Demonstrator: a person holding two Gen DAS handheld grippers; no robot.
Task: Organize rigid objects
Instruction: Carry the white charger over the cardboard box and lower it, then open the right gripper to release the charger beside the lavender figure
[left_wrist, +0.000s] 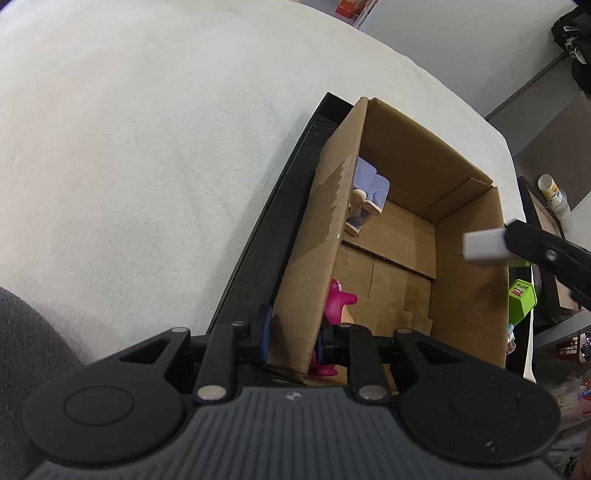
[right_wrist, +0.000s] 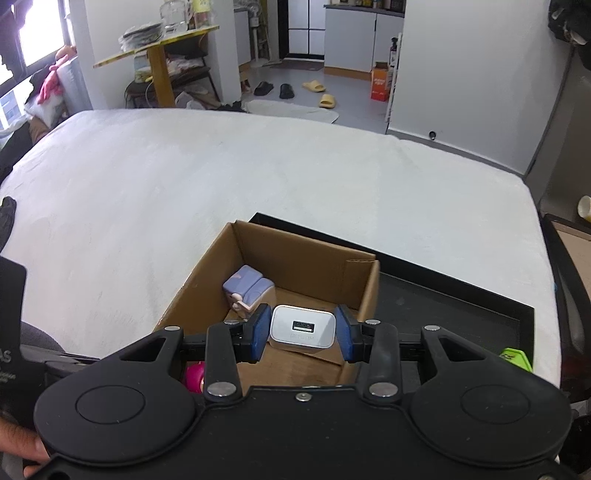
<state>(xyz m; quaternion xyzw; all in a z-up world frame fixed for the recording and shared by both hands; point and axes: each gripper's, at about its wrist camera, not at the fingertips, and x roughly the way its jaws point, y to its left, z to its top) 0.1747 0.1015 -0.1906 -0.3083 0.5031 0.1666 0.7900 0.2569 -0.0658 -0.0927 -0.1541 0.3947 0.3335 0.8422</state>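
Note:
A brown cardboard box stands on a black tray on a white bed. My left gripper is shut on the box's near left wall. My right gripper is shut on a white USB charger and holds it above the box's open top; the charger also shows at the right of the left wrist view. Inside the box lie a lilac toy figure at the far corner and a magenta toy figure at the near corner.
The black tray lies under and beside the box. A green toy block lies on the tray right of the box. The white bed stretches left and far. A dark chair edge stands at the right.

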